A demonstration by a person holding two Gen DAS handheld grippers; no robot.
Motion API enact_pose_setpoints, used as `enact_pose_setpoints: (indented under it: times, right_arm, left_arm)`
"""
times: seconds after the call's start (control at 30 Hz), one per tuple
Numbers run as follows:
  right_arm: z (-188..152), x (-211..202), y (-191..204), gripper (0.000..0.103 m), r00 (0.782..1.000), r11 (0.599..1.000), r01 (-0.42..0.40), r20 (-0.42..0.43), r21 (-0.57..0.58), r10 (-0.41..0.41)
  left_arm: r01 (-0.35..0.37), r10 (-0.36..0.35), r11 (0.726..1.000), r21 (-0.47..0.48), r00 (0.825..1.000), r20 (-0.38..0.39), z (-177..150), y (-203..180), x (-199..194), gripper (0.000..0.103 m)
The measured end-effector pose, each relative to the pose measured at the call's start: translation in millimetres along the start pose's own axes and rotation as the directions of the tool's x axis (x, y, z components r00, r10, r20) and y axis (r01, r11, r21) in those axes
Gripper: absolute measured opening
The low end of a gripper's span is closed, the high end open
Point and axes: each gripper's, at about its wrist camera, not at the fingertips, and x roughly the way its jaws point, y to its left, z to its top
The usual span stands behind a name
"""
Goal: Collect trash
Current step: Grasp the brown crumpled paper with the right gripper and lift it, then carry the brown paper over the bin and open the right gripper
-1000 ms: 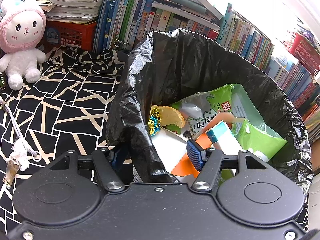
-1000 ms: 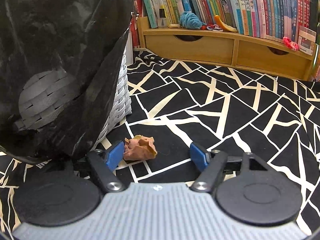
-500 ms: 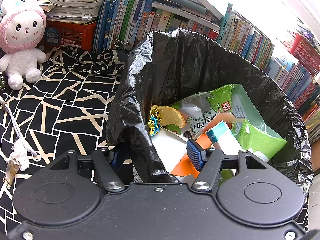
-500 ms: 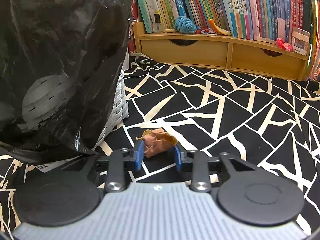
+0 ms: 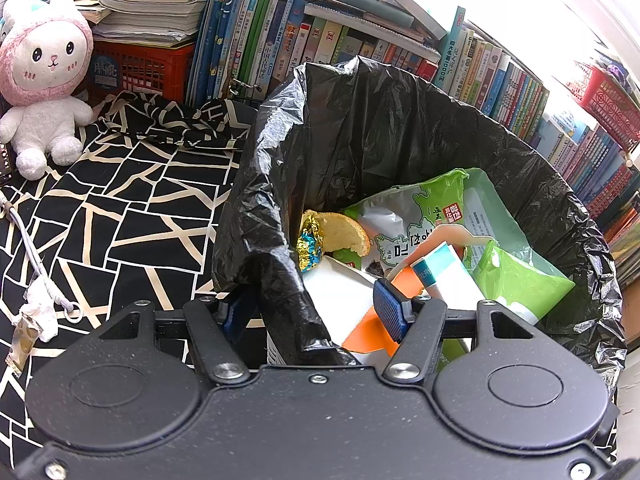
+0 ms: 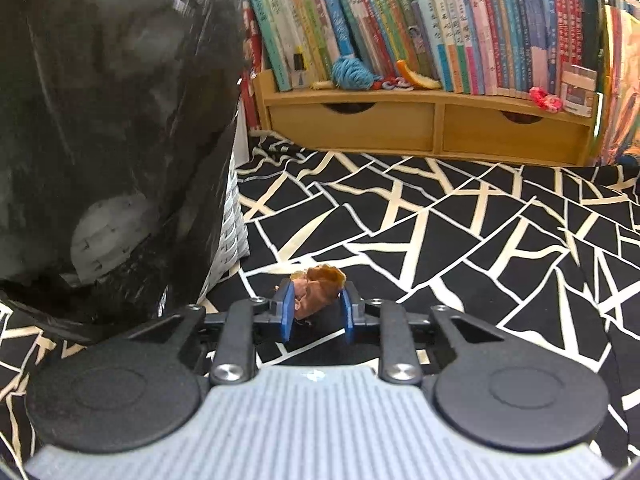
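**Brown paper wad pinched by right tongs; bag rim held by left**

The crumpled brown paper wad (image 6: 318, 290) is seen between the two blue pads (image 6: 287, 312) of the right gripper (image 6: 316, 312), near the pad tips, with its upper part sticking out past them. The jaws have just been closing, and both pads are pressed against the wad's sides, so it is grasped. The wad is located low over the black-and-white patterned cloth (image 6: 460, 240); whether it is touching the cloth cannot be told. It is just right of the white woven basket (image 6: 234, 224), over which the black trash bag (image 6: 120, 120) is draped.

In the left wrist view, the left gripper (image 5: 316, 308) is set astride the near rim of the black trash bag (image 5: 400, 140): one pad is outside, the other pad (image 5: 390, 310) inside. The bag's folded edge is gripped between them. Inside the bag, green snack packets (image 5: 432, 216), a foil wrapper (image 5: 310, 244), a bread piece (image 5: 344, 234) and cartons (image 5: 444, 276) are piled. A plush rabbit (image 5: 46, 76) is seated on the cloth at far left.
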Motion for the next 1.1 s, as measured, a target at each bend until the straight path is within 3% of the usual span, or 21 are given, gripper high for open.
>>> enact_pose_setpoints:
  times: [0.3, 0.57, 0.87, 0.97, 1.1]
  right_arm:
    - [16.3, -36.1, -17.8, 0.023, 0.996, 0.998, -0.002, 0.086, 0.065, -0.003]
    - [42.2, -83.2, -21.6, 0.023, 0.98, 0.999, -0.019, 0.199, 0.045, 0.01]
    - [48.2, -99.5, -17.1, 0.023, 0.972, 0.998, -0.04, 0.232, 0.043, 0.029]
    - [54.0, -113.8, -15.5, 0.022, 0.96, 0.997, -0.053, 0.279, 0.053, 0.036]
    - [73.1, -141.2, -12.9, 0.022, 0.927, 0.993, -0.103, 0.366, 0.053, 0.077]
  left_arm:
    - [0.002, -0.002, 1.0, 0.0, 1.0, 0.0, -0.5, 0.1, -0.1, 0.061]
    - [0.003, -0.003, 1.0, 0.0, 1.0, 0.001, -0.9, 0.5, 0.0, 0.061]
    - [0.002, -0.002, 1.0, 0.0, 1.0, 0.0, -0.9, 0.2, -0.1, 0.061]
    - [0.001, -0.001, 1.0, -0.001, 1.0, 0.0, -0.8, -0.1, 0.0, 0.061]
    - [0.001, -0.001, 1.0, -0.001, 1.0, 0.0, -1.1, 0.3, -0.2, 0.061]
